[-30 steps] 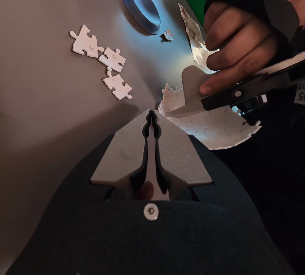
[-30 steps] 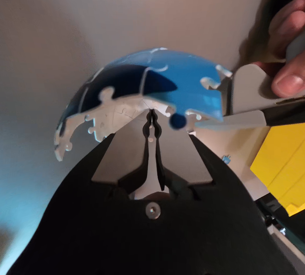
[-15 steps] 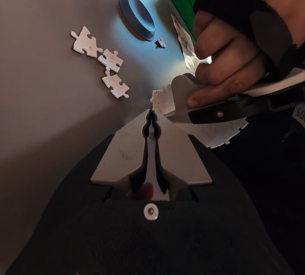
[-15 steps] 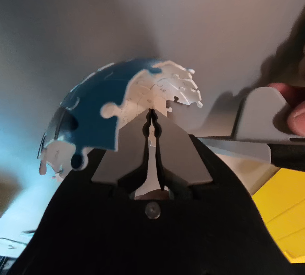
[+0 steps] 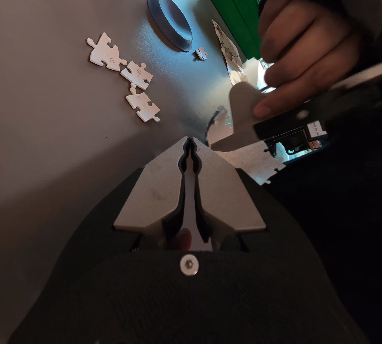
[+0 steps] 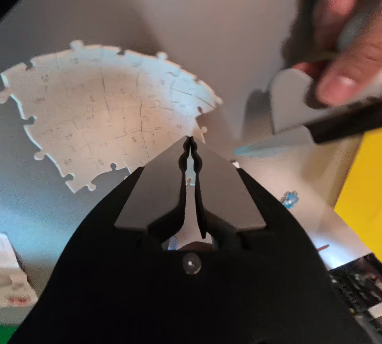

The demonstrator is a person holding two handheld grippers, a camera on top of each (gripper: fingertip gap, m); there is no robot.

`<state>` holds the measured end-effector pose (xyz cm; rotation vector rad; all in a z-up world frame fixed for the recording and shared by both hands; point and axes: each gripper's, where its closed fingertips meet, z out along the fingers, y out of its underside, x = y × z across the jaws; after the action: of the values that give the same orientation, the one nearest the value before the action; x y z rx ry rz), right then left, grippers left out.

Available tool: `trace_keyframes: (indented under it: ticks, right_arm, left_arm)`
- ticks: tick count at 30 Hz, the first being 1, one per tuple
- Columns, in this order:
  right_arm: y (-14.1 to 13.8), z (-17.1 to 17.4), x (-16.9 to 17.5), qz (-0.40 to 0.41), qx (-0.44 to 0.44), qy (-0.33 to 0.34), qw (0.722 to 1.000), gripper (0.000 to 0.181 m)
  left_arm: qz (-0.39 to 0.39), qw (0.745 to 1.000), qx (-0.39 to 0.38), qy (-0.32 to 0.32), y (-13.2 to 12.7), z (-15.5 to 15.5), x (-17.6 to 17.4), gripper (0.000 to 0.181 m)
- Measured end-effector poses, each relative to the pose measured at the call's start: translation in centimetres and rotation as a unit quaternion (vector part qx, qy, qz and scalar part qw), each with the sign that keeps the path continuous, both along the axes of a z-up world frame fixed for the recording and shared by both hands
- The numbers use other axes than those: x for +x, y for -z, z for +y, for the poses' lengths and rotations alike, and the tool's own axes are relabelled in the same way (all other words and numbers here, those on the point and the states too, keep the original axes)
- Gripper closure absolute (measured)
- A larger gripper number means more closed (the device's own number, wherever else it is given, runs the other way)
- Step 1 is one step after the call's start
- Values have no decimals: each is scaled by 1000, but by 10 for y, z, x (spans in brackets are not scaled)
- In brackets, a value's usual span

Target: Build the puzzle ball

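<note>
White puzzle shell (image 6: 107, 111) pinched in right tongs (image 6: 189, 138); left tongs (image 5: 189, 139) closed (empty).

The curved puzzle shell (image 6: 107, 111) is shown on its white inner face, crossed by fine seam lines and faint grey markings, while three loose puzzle pieces (image 5: 136, 77) are seen white against the matt grey table (image 5: 51, 107). Grey fingers (image 5: 157, 189) on black bodies are borne by both grippers. A dark blue-grey round base (image 5: 171, 22), a green box (image 5: 233, 10) and a yellow box (image 6: 363, 185) are shown at the margins.
</note>
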<state>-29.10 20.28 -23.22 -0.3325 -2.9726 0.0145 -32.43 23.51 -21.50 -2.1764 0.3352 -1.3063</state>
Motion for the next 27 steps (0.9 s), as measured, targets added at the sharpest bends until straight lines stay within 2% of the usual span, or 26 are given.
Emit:
trace_keyframes:
  ticks: [6, 12, 15, 18, 22, 27]
  right_arm:
    - [-48, 11, -11, 128, -59, 96, 985, 181]
    - [-84, 34, -6, 248, -86, 184, 947, 181]
    - [-93, 52, 2, 301, -111, 256, 912, 181]
    - [-91, 68, 16, 341, -149, 332, 867, 181]
    - [-73, 83, 43, 368, -196, 427, 803, 181]
    - [-54, 82, 73, 386, -254, 497, 734, 181]
  left_arm:
    - [0, 1000, 1, -2, 0, 0, 0, 181]
    - [-3, 1000, -1, -1, 0, 0, 0, 181]
    - [-5, 1000, -1, -1, 0, 0, 0, 181]
    - [-8, 1000, -3, -1, 0, 1, 0, 181]
    - [-11, 1000, -3, 1, 0, 0, 0, 181]
    - [-13, 1000, -6, 3, -1, -2, 1, 181]
